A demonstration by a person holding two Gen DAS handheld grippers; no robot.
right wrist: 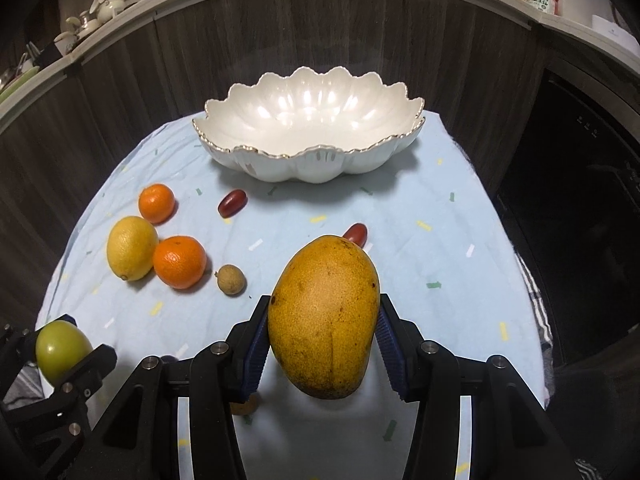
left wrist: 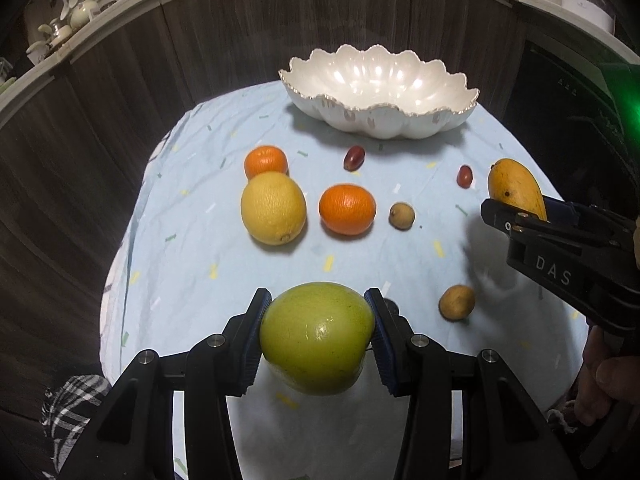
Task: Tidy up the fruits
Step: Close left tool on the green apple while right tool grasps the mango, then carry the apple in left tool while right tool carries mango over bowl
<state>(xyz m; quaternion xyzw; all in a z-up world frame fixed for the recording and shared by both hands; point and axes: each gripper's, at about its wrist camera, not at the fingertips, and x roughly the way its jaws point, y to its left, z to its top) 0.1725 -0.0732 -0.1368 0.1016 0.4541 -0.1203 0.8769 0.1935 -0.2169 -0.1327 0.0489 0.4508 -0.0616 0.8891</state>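
Both fruits were off the cloth, the bowl was empty.

The left gripper clamped a green apple; the right gripper clamped the mango. Both hung short of the white bowl. Next, I judged, each needed carrying over its rim and releasing gently.

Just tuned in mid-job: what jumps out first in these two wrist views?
Both grippers hold fruit above the blue cloth: the left gripper clamps a green apple, the right gripper a yellow mango. Behind them, the white scalloped bowl sits empty at the far edge.
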